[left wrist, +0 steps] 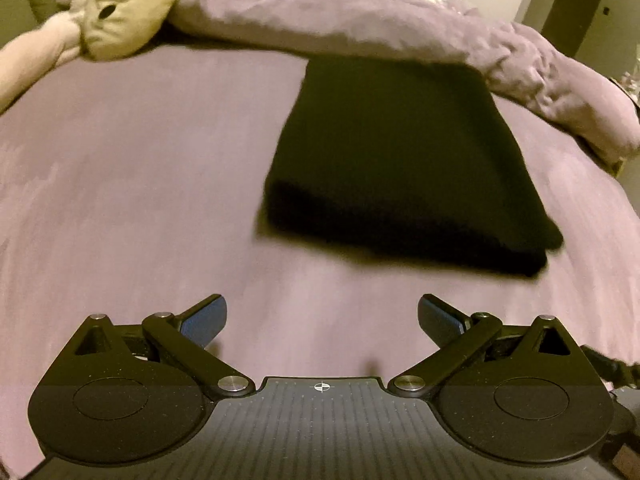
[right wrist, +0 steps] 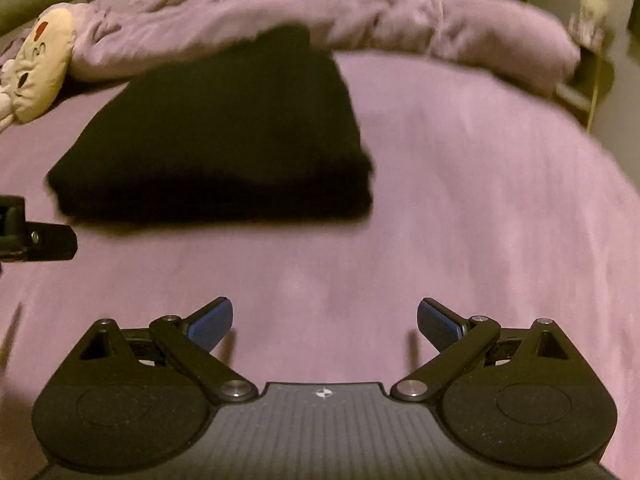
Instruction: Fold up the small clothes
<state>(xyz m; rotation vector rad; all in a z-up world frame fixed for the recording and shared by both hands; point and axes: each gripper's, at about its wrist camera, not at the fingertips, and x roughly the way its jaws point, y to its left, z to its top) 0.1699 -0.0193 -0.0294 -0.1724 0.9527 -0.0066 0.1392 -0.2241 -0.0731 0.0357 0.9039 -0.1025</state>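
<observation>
Meanwhile both grippers, left and right, gape empty near folded black garment, duvet behind.

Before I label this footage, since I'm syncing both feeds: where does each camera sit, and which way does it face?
Left wrist: on the left gripper, facing across the purple bedsheet at the folded black garment ahead-right; its open blue-padded fingers show.
Right wrist: on the right gripper, garment ahead-left; open fingers, plus part of the left gripper at the edge.
Shared: garment, crumpled purple duvet, cream plush toy.
</observation>
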